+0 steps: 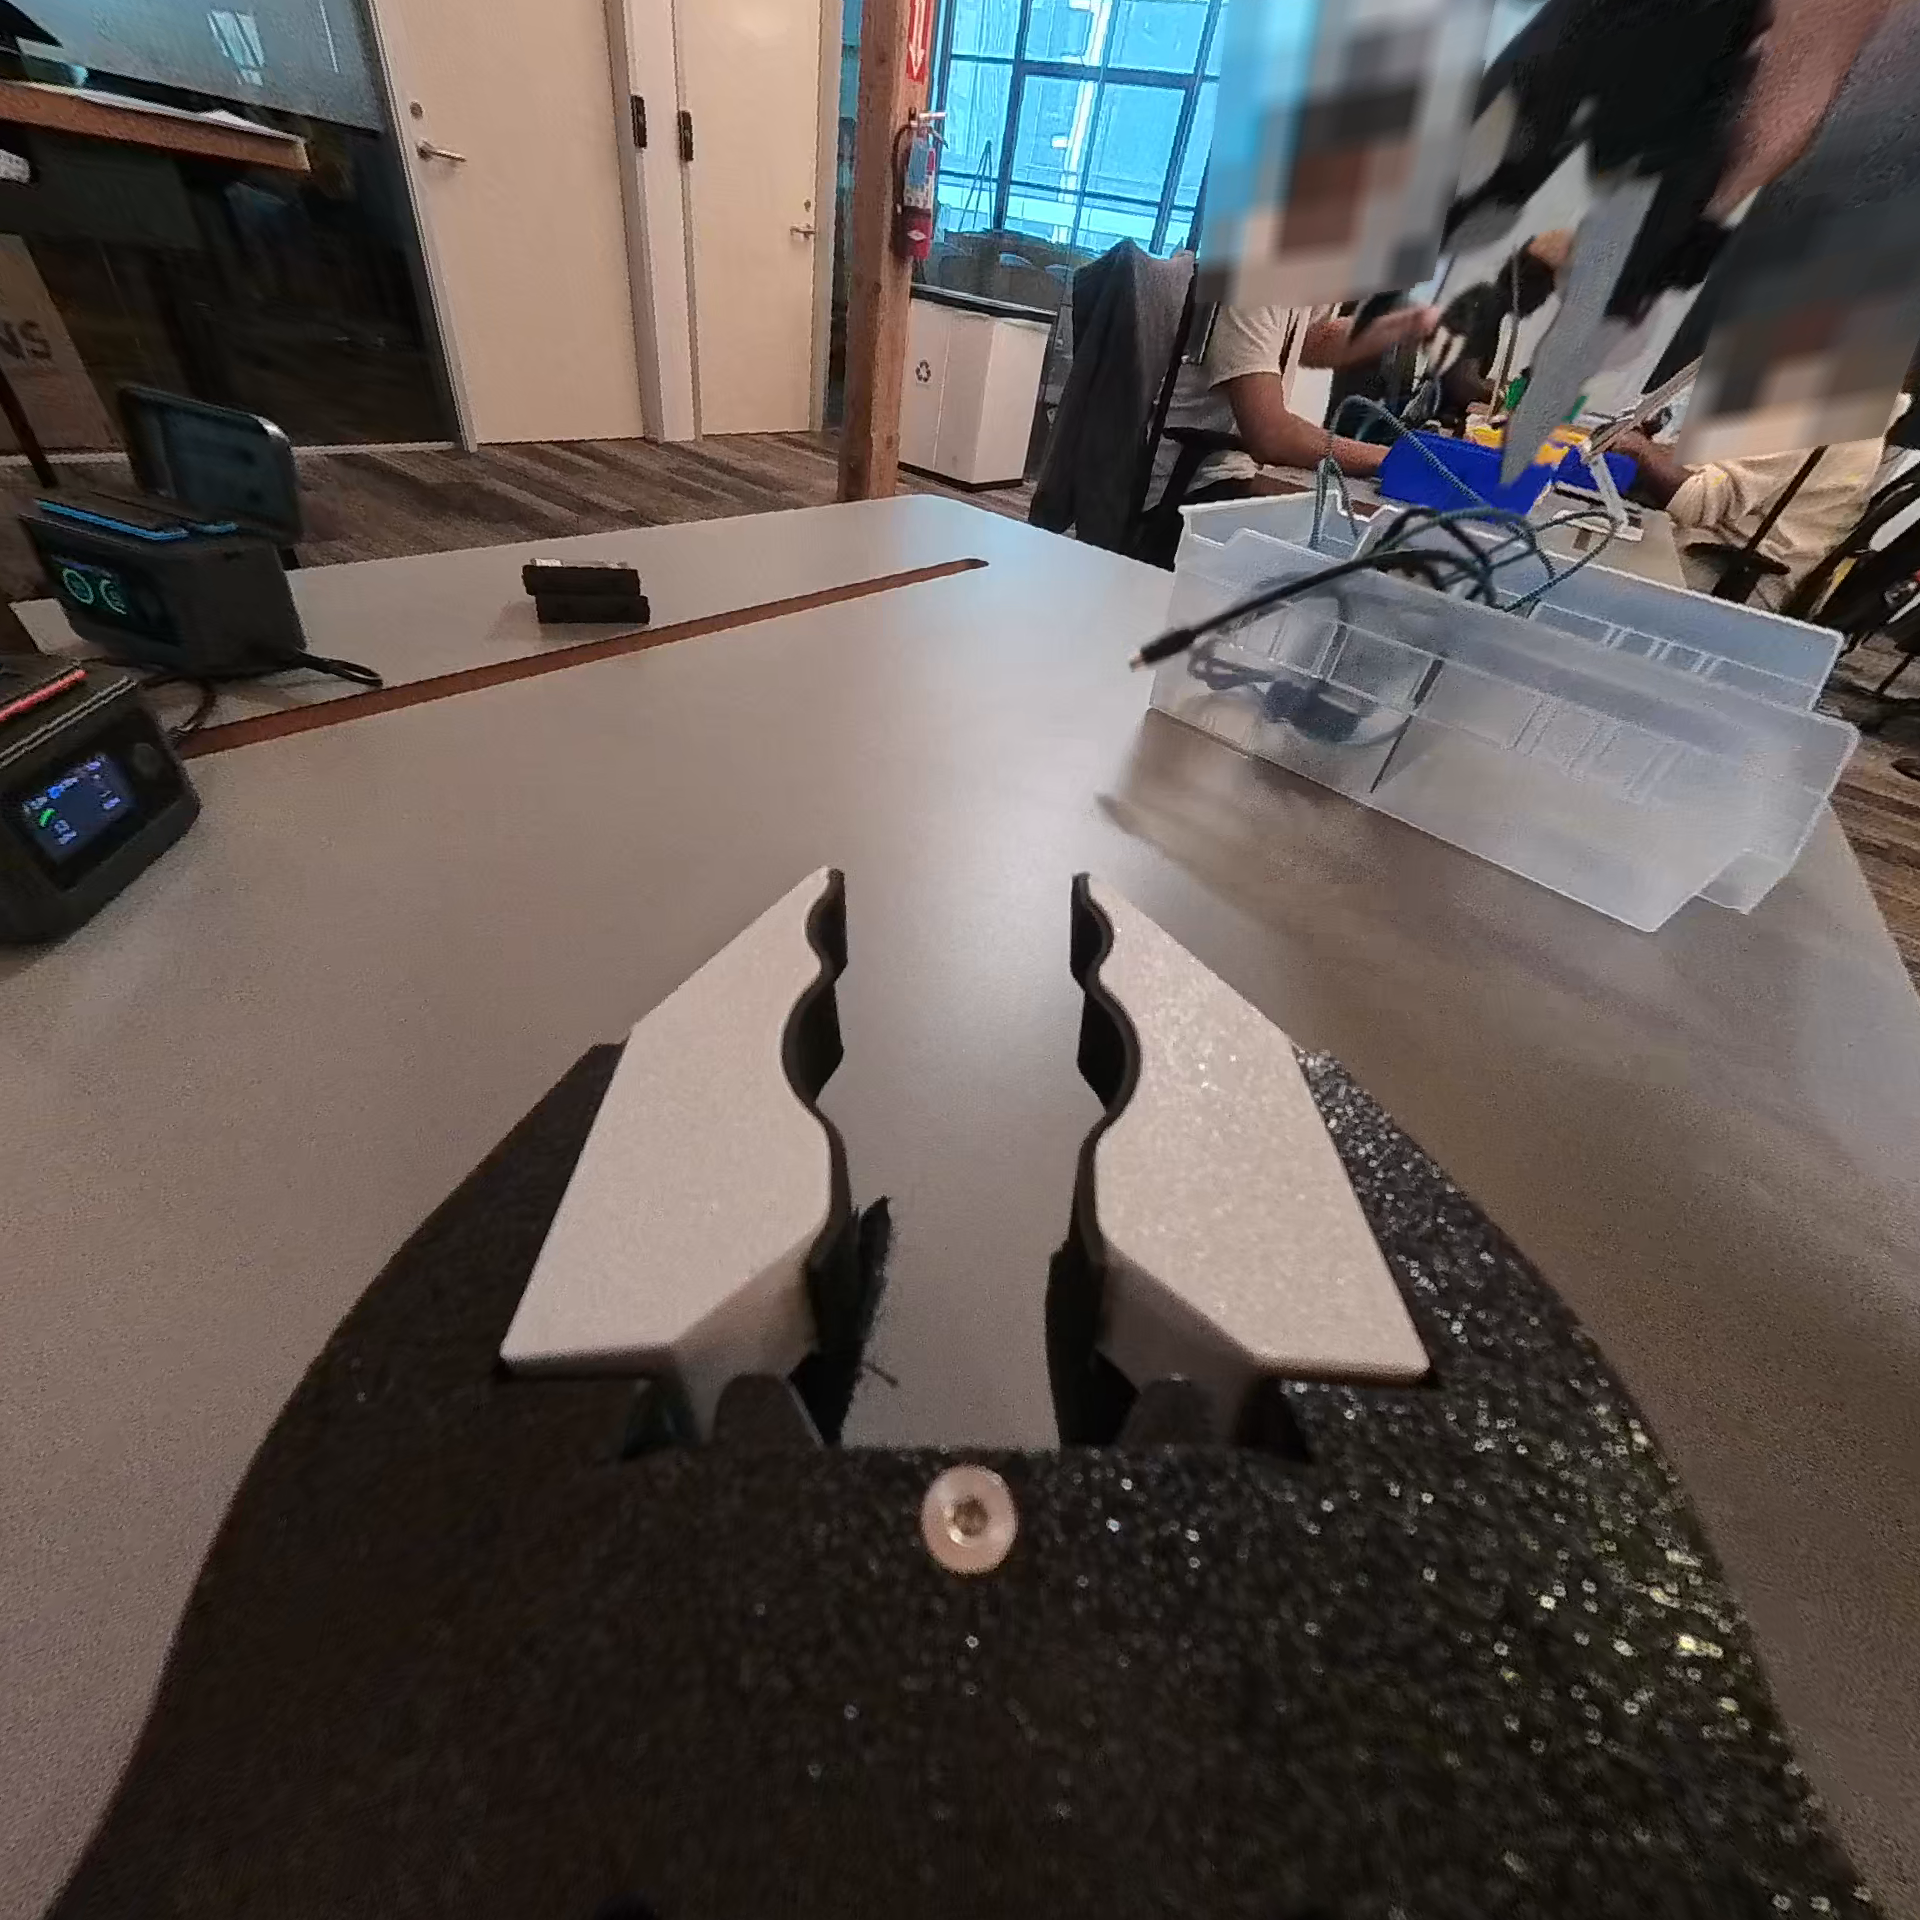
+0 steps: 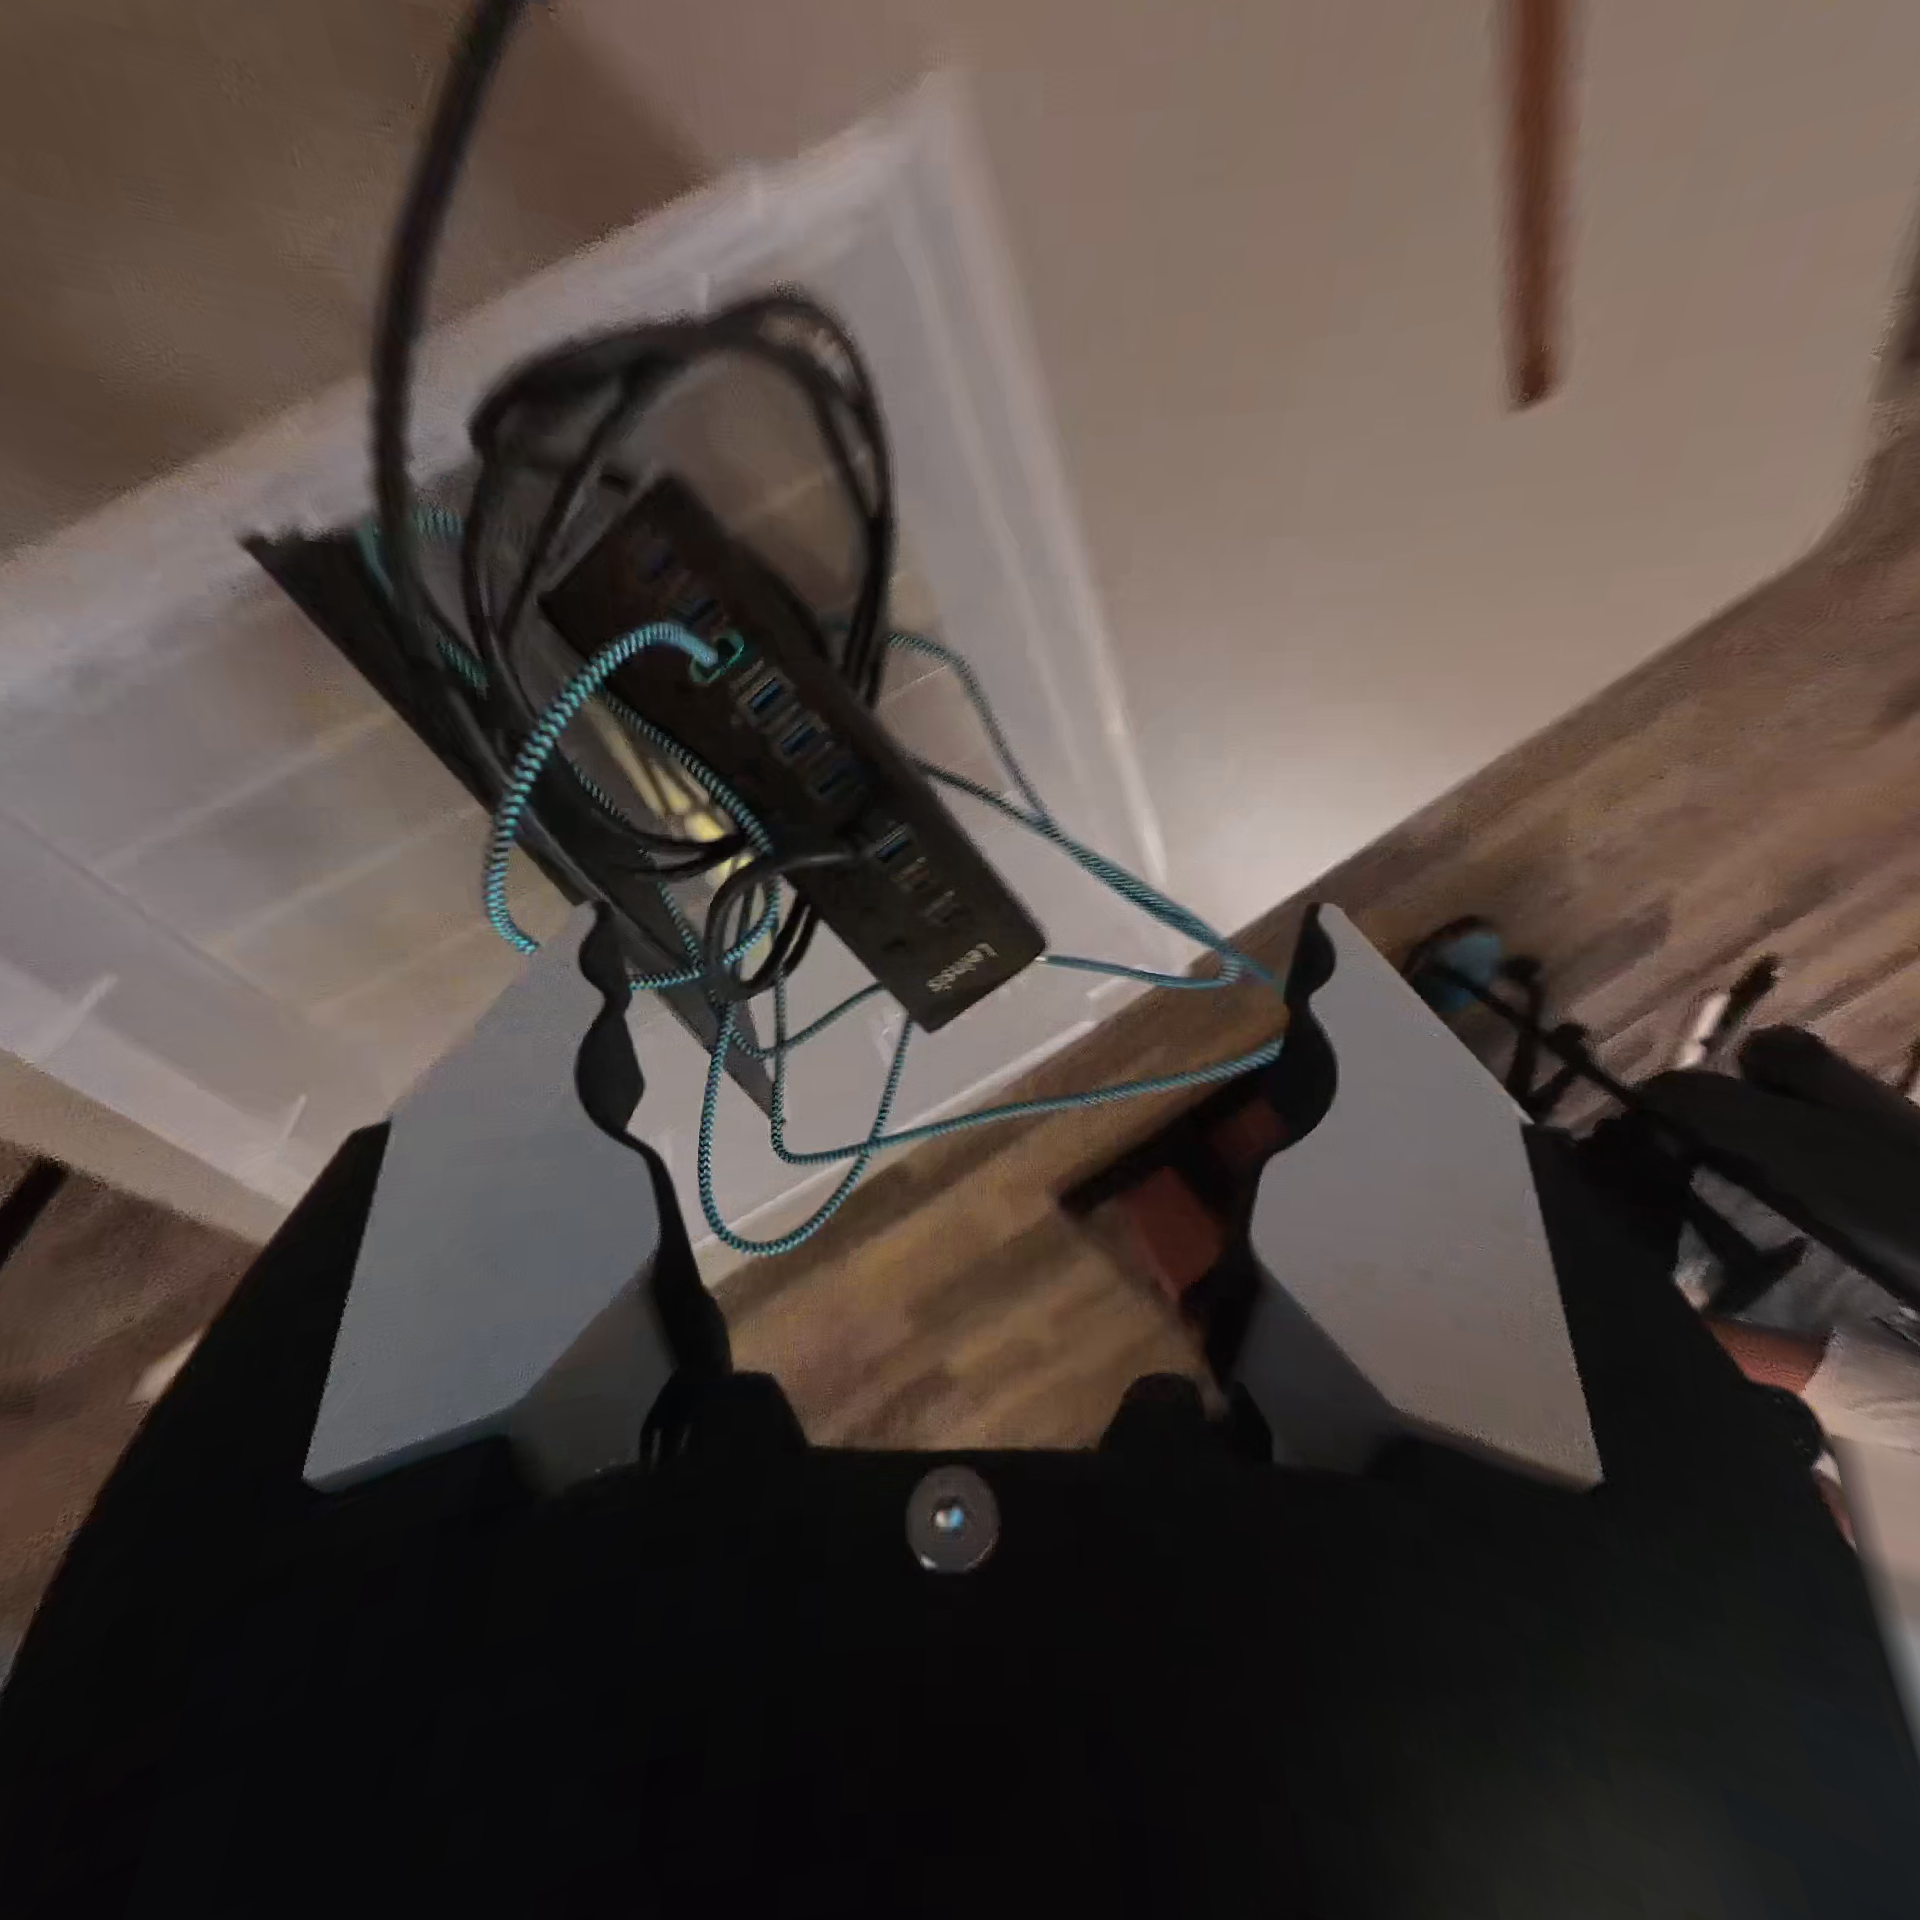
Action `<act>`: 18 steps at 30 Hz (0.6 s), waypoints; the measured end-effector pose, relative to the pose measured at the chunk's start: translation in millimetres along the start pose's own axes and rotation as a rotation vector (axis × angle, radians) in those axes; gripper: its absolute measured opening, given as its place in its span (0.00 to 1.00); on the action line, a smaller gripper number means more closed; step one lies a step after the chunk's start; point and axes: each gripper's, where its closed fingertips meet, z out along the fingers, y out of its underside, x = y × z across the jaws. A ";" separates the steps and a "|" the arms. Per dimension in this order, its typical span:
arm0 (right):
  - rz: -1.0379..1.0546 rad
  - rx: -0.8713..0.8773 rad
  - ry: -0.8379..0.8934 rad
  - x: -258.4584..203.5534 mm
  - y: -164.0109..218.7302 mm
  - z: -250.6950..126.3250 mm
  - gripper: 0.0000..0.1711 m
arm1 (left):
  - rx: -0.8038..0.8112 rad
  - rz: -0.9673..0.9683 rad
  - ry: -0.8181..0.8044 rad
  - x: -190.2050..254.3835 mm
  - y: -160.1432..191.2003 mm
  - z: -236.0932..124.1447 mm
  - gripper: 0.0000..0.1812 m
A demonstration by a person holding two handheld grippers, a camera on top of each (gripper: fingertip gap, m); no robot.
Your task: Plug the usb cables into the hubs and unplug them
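Observation:
In the right wrist view a long black USB hub with blue ports lies tilted in a clear plastic bin. A teal braided cable is plugged into it near its far end, and its loops hang out toward my right fingertip. Coiled black cables lie around the hub. My right gripper is open and empty just above the hub's near end. My left gripper is open and empty over the bare grey table, left of the bin. The right gripper shows above the bin.
A black cable plug sticks out over the bin's left end. Two black power units stand at the table's left edge. A small stack of black blocks lies at the back. People sit at a table behind the bin. There is about 40 centimetres between the tips of the two grippers. The long black USB hub lies around 8 centimetres away from my right fingertips.

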 end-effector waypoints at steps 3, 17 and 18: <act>0.084 0.230 0.218 19.3 -24.8 -64.9 0.71 | 0.013 -0.005 -0.009 -2.0 -2.5 -1.5 0.24; 0.400 1.374 0.447 -169.3 -250.8 -138.8 0.37 | 0.110 0.193 -0.215 -15.7 -21.2 -15.1 0.33; 0.411 1.398 0.434 -169.3 -267.6 -124.9 0.35 | 0.107 0.199 -0.221 -16.8 -20.8 -14.9 0.33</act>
